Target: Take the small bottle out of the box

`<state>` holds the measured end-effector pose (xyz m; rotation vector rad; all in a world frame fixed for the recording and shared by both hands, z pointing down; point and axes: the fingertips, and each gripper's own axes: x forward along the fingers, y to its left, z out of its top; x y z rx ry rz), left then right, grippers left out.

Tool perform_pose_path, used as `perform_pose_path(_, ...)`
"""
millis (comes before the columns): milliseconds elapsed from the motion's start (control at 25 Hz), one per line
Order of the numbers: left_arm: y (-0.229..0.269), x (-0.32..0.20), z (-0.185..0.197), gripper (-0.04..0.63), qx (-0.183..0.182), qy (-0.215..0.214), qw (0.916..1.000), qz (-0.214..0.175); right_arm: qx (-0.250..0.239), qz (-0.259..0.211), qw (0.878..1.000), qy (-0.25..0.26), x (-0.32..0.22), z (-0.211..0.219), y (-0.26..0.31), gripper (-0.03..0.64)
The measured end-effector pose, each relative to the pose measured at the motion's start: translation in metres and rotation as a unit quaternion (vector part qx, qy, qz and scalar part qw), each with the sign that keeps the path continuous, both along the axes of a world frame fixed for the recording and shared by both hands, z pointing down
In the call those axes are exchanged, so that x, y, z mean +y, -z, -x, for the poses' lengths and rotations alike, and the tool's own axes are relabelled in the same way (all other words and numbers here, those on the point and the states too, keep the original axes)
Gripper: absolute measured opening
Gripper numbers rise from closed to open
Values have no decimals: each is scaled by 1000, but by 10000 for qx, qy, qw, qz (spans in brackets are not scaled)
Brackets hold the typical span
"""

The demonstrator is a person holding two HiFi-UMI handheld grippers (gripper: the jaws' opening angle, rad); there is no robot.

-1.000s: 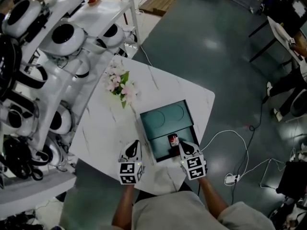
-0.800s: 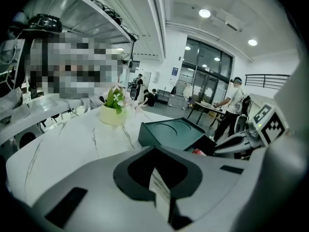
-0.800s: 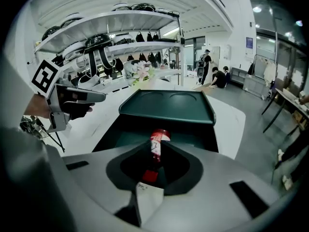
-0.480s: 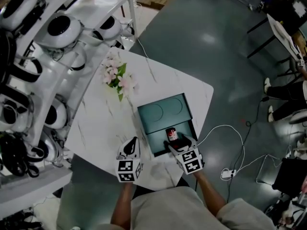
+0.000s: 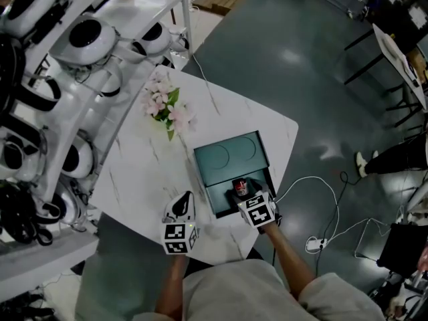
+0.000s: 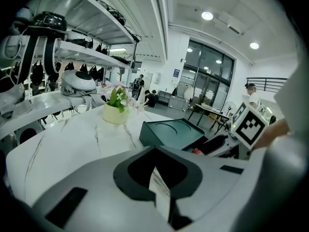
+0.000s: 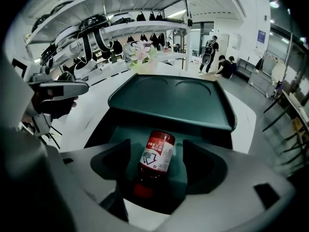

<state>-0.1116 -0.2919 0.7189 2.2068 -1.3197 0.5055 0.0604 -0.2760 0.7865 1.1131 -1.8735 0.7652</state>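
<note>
right gripper [image 5: 245, 196] drops lower into the box [image 5: 231, 158] now, its jaws just swung wide open. the small bottle [image 7: 157, 159], a moment ago clear ahead of the tips, sits loose between them, ungripped.

We see a glossy, marble-veined white tabletop [image 5: 134, 172], a smooth matt green box [image 5: 231, 156], a shiny red bottle [image 7: 157, 161] and a polished grey floor [image 5: 294, 65].
</note>
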Motion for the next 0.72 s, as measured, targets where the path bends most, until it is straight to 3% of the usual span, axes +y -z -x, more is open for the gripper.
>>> perform_pose_path(360, 7, -7, 5, 18, 59, 58, 9999, -73, 181, 719, 9971, -193, -4, 4, -29, 341)
perform_pose_path(720, 3, -6, 10, 18, 66, 108, 9999, -19, 614, 1078, 9922, -135, -1, -5, -43, 328)
